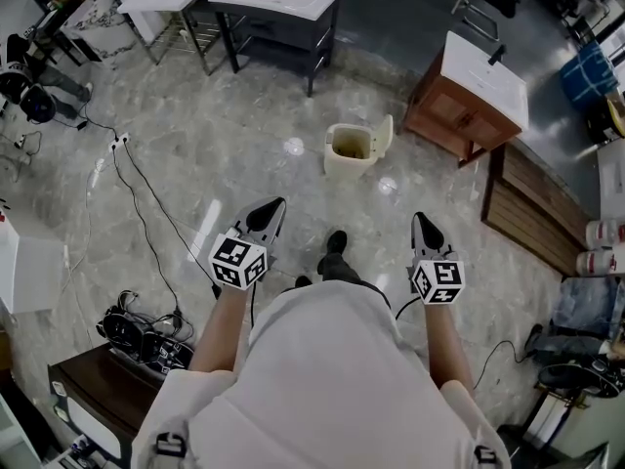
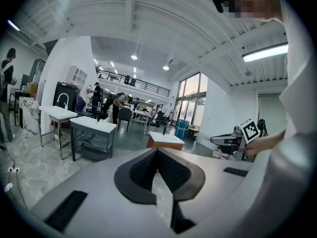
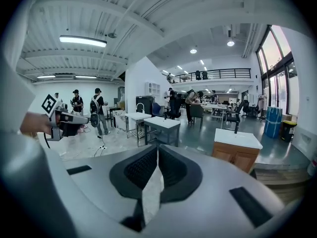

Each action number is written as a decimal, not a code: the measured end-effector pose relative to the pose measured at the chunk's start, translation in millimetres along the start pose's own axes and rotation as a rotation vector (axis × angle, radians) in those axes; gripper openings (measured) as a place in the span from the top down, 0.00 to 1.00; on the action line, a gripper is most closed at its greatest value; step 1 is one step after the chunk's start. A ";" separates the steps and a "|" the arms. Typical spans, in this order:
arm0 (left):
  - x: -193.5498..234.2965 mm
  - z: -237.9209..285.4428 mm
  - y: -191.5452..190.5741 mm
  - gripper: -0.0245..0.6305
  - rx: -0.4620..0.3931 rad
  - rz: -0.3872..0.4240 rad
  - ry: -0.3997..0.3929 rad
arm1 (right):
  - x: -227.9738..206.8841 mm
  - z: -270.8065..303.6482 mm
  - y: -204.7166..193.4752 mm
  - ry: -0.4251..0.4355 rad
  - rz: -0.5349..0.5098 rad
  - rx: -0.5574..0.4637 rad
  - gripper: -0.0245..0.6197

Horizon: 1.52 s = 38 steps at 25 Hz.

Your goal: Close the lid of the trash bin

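Trash bin: A small cream trash bin, plastic by its look and boxy with rounded corners, stood on the floor ahead of the person, well beyond both grippers.
Lid: The lid was raised, standing nearly upright along the bin's right side, seen almost edge-on.
Bin interior: It was dim and brownish; the contents could not be made out.
Left gripper: The left gripper had grey, smooth-shelled jaws with black ribbed pads. The jaws were pressed together at the tips, with nothing between them.
Right gripper: The right gripper was of the same build, its pads likewise closed and empty.
Marker cubes: A white cube with black square patterns sat at the rear of each gripper.
Floor: The floor was glossy grey marbled stone with bright spots of reflected light.
Cabinet: A wooden cabinet with a white basin top stood to the right of the bin.
Cable: A thin black cable trailed across the floor at left.
Hidden: The person's pale shirt covered the lower middle; one dark shoe showed beyond it.
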<state>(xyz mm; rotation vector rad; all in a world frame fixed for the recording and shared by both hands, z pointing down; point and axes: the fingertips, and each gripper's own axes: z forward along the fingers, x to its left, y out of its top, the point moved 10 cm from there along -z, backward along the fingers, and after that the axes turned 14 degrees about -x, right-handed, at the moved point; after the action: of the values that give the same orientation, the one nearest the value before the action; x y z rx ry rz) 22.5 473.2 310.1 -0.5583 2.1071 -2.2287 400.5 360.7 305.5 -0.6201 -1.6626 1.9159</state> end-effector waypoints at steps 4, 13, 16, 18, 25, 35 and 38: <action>9.9 18.3 1.6 0.94 0.005 0.001 0.009 | -10.8 20.4 -2.9 0.002 0.011 0.015 0.91; 29.2 77.3 -0.6 0.93 0.032 -0.037 0.016 | -46.3 83.8 -9.9 0.038 0.033 0.047 0.91; 35.9 98.9 1.4 0.93 0.036 -0.035 0.016 | -58.4 105.2 -9.9 0.050 0.038 0.053 0.91; 40.6 113.5 3.6 0.93 0.038 -0.032 0.013 | -66.6 119.2 -8.7 0.057 0.038 0.056 0.91; 52.5 160.8 3.2 0.94 0.056 -0.026 0.022 | -101.3 163.5 -8.5 0.085 0.039 0.073 0.91; 65.0 211.4 -0.5 0.94 0.064 -0.019 0.063 | -138.3 212.0 -23.0 0.148 0.057 0.120 0.91; 68.7 222.1 -0.6 0.93 0.066 -0.027 0.069 | -143.9 223.1 -23.6 0.161 0.058 0.135 0.91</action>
<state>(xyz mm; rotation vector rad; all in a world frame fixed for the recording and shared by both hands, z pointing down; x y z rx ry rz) 18.8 241.8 332.2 -0.5162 2.0598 -2.3560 367.4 102.0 360.5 -0.7544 -1.4184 1.9447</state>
